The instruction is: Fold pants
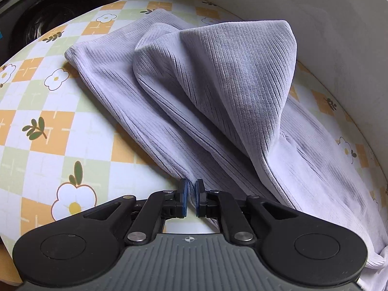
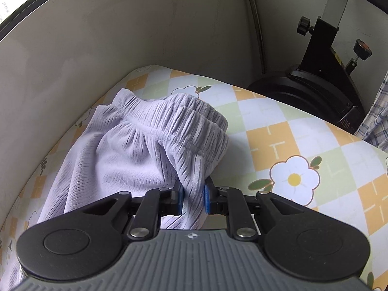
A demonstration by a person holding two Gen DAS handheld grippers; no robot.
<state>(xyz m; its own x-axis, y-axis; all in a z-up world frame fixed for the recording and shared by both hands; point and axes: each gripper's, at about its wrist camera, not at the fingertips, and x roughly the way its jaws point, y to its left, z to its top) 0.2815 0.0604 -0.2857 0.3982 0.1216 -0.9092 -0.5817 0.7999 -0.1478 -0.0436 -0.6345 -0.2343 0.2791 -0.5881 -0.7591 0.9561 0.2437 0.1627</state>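
Note:
Lavender ribbed velvet pants lie along the flower-patterned table. In the left wrist view one leg lies flat and another part is raised in a peaked fold. My left gripper is shut on the near edge of a leg, its blue pads almost touching. In the right wrist view the elastic waistband is bunched up and lifted. My right gripper is shut on a thick fold of the pants just below the waistband.
A grey-white wall runs along the far side of the table. A washing machine stands beyond the left end. A black stand with knobs and checked cloth are past the right end.

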